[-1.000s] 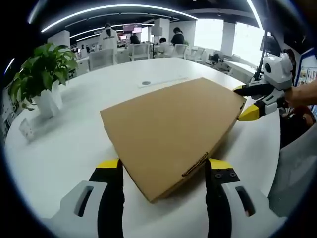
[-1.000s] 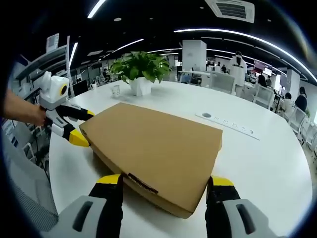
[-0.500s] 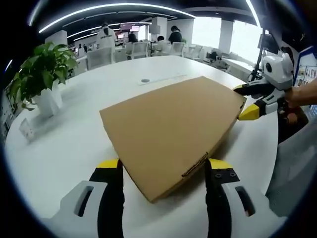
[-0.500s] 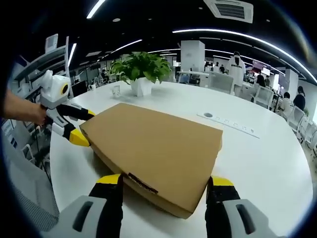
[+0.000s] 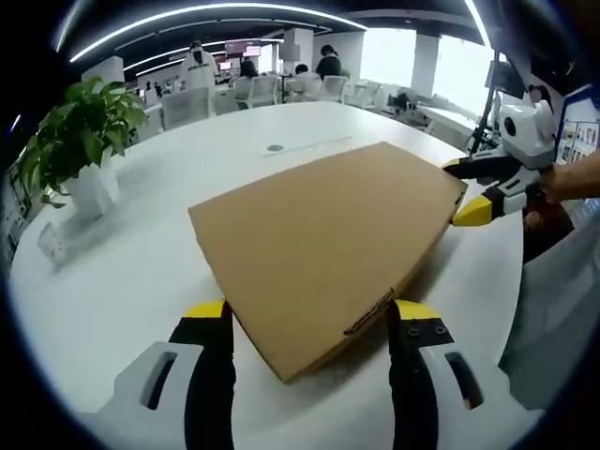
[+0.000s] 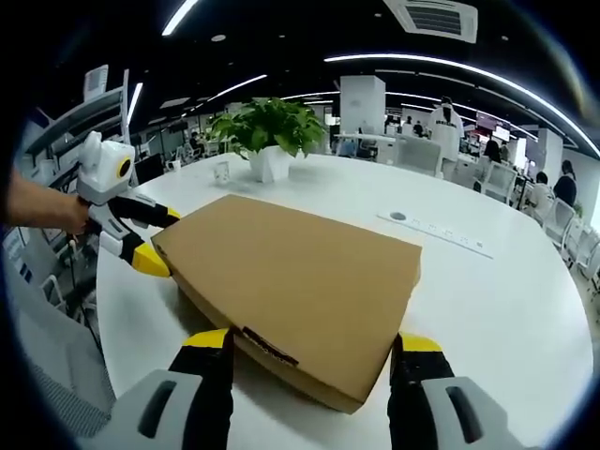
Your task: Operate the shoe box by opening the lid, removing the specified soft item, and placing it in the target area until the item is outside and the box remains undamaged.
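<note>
A flat brown cardboard shoe box (image 5: pixel 323 225) lies on the white table (image 5: pixel 112 281), its lid down and its contents hidden. My left gripper (image 5: pixel 309 314) is open, its yellow-tipped jaws standing either side of the box's near corner, where a small lid tab shows. In the left gripper view my right gripper (image 5: pixel 466 190) is open around the opposite corner, held by a hand. In the right gripper view, the box (image 6: pixel 291 267) has its corner between the open right gripper (image 6: pixel 312 344). The left gripper (image 6: pixel 157 237) straddles the far left corner.
A potted plant in a white pot (image 5: pixel 80 141) (image 6: pixel 267 136) stands beyond the box, with a small clear card stand (image 5: pixel 49 246) beside it. A socket strip (image 6: pixel 436 230) is set into the table. Chairs and people fill the office behind.
</note>
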The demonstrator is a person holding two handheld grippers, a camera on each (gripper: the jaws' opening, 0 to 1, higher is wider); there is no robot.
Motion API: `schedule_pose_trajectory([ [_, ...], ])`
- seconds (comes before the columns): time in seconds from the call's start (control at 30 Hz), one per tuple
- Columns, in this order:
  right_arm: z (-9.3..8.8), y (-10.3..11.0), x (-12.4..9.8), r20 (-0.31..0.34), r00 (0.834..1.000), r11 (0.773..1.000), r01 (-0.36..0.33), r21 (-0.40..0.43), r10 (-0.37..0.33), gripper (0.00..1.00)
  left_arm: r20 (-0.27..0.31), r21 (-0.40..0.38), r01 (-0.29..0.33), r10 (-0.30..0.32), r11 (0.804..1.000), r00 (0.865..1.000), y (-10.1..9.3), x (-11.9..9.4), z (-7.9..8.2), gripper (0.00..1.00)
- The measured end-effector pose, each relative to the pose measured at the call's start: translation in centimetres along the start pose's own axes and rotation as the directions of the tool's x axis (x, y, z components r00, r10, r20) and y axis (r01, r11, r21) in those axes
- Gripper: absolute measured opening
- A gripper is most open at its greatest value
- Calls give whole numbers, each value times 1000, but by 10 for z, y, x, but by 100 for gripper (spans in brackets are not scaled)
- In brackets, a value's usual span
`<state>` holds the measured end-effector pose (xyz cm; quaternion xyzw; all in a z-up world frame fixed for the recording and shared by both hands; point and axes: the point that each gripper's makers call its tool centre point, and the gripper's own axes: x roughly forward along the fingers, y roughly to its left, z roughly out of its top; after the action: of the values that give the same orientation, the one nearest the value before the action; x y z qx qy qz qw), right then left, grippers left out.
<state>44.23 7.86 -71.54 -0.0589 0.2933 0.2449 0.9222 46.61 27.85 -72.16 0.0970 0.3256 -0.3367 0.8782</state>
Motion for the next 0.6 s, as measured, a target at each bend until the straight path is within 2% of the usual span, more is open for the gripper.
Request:
schedule_pose_trajectory([
  [0.6,-3,19,-4,-5,1000,1000,7,10,-7,64,-12,11,12,-12,1000,1000,4,-12,-10,65],
])
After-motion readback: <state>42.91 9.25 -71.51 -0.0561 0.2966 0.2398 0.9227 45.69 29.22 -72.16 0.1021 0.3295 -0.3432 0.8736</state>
